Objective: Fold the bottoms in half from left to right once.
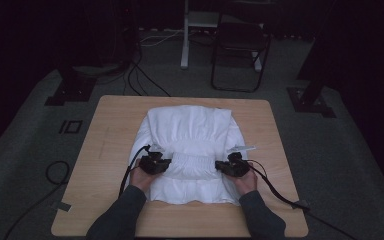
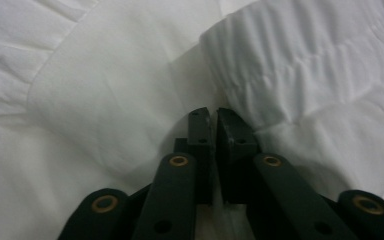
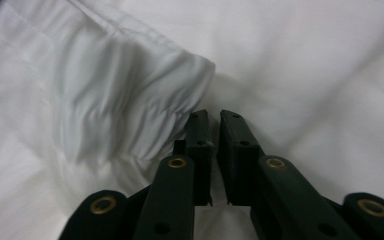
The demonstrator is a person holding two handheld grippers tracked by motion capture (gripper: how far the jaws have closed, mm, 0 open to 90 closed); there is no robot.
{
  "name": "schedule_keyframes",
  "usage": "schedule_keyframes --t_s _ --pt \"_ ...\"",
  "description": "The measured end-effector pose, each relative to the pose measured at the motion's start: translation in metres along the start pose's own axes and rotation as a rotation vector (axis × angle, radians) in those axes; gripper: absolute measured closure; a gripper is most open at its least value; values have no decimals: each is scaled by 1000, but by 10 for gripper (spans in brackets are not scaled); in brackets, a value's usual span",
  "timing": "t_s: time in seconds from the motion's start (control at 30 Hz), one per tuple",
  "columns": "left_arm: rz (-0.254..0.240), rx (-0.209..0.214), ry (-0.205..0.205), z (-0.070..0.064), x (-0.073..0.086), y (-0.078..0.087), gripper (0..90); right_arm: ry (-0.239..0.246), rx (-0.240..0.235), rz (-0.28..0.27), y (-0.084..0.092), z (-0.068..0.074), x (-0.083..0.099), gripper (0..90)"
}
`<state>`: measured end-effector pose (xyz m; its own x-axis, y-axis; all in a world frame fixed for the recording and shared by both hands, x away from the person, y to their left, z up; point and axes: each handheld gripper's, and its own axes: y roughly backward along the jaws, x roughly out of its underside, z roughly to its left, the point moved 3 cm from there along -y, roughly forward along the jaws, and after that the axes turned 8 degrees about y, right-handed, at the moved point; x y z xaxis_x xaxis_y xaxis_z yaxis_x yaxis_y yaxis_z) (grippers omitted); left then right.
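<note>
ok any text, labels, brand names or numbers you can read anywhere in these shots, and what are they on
None can be read.
White garment: plain cloth with a gathered band, no print or tag visible in any view.
Left gripper and right gripper: plain black jaws with brass-coloured rivets, no markings.
Wooden table: bare, no lettering.
Floor marking left of the table: a dark rectangular outline, not readable as text.

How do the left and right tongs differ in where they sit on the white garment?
The left tongs sit at the left end of the gathered waistband; the right tongs sit at its right end. In its own view, the left tongs have the band on their right; the right tongs have it on their left. Both have jaws nearly closed, low against the garment; whether cloth is pinched is unclear.
</note>
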<state>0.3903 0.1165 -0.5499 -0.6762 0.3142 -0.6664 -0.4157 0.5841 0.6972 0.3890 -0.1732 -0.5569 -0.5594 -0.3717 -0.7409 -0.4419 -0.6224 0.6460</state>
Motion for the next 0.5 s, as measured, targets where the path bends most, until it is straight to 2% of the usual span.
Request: schedule_keyframes --t_s 0.1,0.13,0.17,0.2,0.27,0.3,0.37,0.5 --pt "-6 12 -15 -4 2 4 827 8 -16 -9 2 2 0 815" --pt "-4 46 -53 -14 9 11 827 20 -43 -26 6 5 1 806" --pt "-3 61 -77 -18 13 15 809 58 -106 -64 15 11 4 786" --pt "-7 77 -97 -21 17 18 802 81 -129 -78 20 15 5 774" --pt "-29 104 -103 -24 23 27 779 134 -161 -118 31 21 6 746" --pt "-42 111 -99 -23 23 31 776 141 -163 -133 34 22 6 742" --pt "-53 98 -92 -21 22 35 775 137 -141 -147 40 22 5 738" --pt "-66 91 -81 -20 17 36 742 117 -144 -156 41 21 3 704"
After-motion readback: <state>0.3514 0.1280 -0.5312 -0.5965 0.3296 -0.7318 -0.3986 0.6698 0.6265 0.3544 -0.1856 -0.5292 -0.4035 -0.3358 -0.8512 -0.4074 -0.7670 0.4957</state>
